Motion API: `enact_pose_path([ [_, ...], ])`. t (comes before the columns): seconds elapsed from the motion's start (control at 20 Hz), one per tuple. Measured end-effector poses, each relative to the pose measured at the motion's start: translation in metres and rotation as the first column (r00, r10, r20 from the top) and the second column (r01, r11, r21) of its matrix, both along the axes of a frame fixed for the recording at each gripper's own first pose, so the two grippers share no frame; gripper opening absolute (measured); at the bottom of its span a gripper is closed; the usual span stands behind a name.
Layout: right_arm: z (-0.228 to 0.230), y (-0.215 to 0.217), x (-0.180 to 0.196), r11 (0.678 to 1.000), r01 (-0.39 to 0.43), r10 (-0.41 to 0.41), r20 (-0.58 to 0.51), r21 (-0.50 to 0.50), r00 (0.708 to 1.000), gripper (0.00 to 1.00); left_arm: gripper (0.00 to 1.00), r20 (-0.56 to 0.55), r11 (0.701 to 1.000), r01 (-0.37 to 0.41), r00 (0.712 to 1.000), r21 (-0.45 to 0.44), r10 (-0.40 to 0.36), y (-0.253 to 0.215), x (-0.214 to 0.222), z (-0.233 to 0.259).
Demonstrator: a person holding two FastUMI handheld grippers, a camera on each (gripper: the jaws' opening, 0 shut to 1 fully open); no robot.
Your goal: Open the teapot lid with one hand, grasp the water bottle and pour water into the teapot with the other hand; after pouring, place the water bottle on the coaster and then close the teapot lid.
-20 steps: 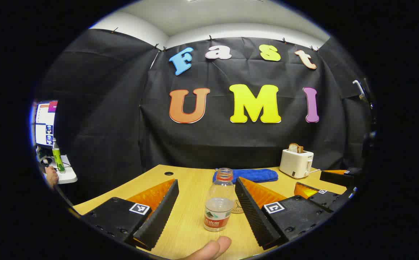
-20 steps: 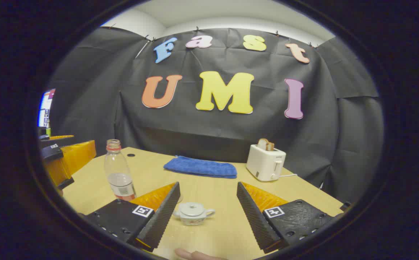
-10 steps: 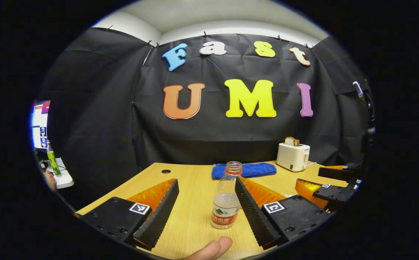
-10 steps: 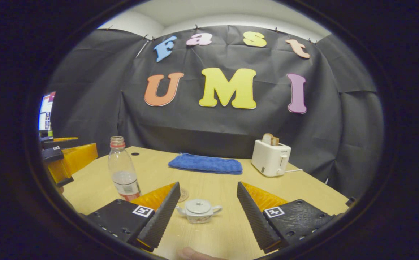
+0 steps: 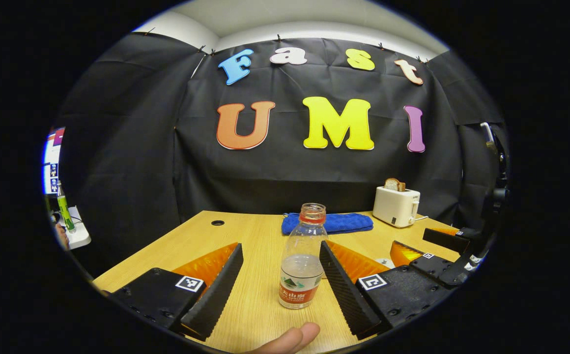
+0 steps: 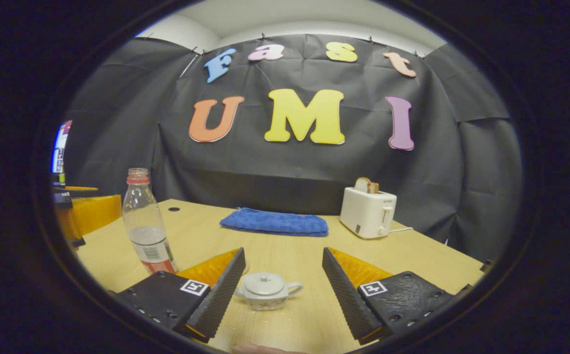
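Left gripper view: wooden tabletop; left gripper spread wide, uncapped water bottle upright between its fingers, untouched. Right gripper view: right gripper likewise agape; small teapot, lid on, sits between the fingers, apart from both.

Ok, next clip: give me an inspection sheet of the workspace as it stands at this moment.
Surface: wooden table, a round hole near its far left edge.
Job's things: water bottle upright, uncapped, part full; teapot with lid on; coaster mostly hidden behind a finger.
Clutter: blue towel; toaster holding bread.
Grippers: left tongs open, bottle between the fingers, no contact seen; right tongs open around the teapot.
Cables: toaster cord.
Surroundings: black cloth wall; monitor at left.
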State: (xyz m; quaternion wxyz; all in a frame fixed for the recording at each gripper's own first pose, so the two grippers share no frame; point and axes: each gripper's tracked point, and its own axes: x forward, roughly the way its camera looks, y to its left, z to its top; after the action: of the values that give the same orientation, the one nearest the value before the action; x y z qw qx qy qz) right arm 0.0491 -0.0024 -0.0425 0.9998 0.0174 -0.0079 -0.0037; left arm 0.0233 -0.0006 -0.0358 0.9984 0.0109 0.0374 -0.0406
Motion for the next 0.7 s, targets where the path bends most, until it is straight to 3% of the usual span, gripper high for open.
enact_pose_path([
  [0.2, -0.017, 0.009, 0.016, 0.999, -0.036, 0.036, -0.036, 0.015, 0.999, 0.98, 0.98, -0.005, 1.000, 0.001, 1.000, -0.002, -0.001, 0.001, 0.003, -0.006],
  [0.35, -0.023, 0.009, 0.026, 0.999, -0.038, 0.039, -0.048, 0.026, 0.998, 0.90, 0.98, -0.005, 1.000, -0.002, 1.000, 0.006, 0.002, 0.002, 0.007, -0.008],
  [0.4, -0.026, 0.011, 0.029, 0.998, -0.044, 0.046, -0.058, 0.035, 0.997, 0.79, 0.99, -0.007, 1.000, -0.004, 1.000, 0.005, 0.004, 0.004, 0.006, -0.009],
  [0.55, -0.033, 0.015, 0.036, 0.997, -0.055, 0.060, -0.083, 0.062, 0.995, 0.67, 0.98, -0.011, 1.000, 0.002, 1.000, -0.016, -0.002, 0.001, 0.007, -0.010],
  [0.65, -0.038, 0.016, 0.041, 0.996, -0.055, 0.062, -0.101, 0.070, 0.993, 0.54, 0.98, -0.017, 1.000, 0.005, 1.000, -0.013, -0.005, 0.000, 0.007, -0.013],
  [0.7, -0.039, 0.016, 0.042, 0.995, -0.060, 0.068, -0.104, 0.076, 0.992, 0.43, 0.98, -0.017, 1.000, 0.004, 1.000, -0.004, -0.004, 0.000, 0.007, -0.015],
])
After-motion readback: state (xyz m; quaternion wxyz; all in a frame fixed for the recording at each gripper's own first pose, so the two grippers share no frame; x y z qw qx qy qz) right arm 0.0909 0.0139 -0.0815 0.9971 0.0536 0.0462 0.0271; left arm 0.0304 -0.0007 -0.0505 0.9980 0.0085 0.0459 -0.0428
